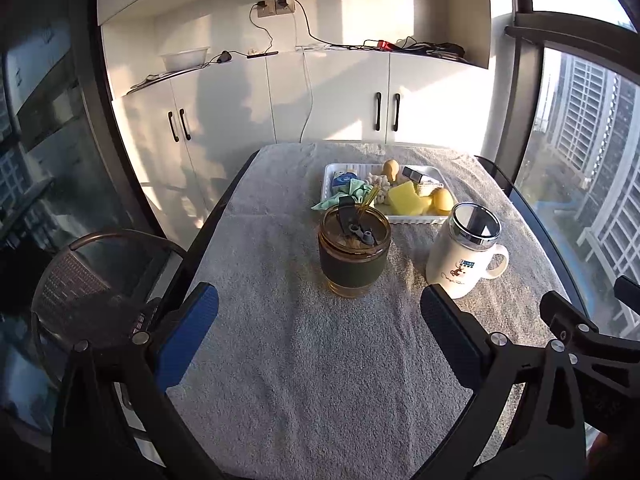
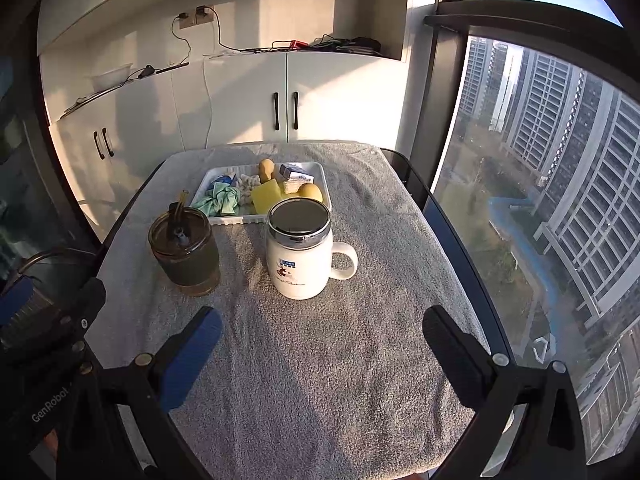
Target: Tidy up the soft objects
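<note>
A white tray at the far side of the table holds soft things: a yellow sponge, a green cloth, a yellow ball, a tan pear-shaped toy and small packets. My left gripper is open and empty over the near table, short of the cups. My right gripper is open and empty, just short of the white mug.
A brown glass cup with lid and straw and a white lidded mug stand in front of the tray. A grey towel covers the table. White cabinets stand behind; a window is at right; a chair is at left.
</note>
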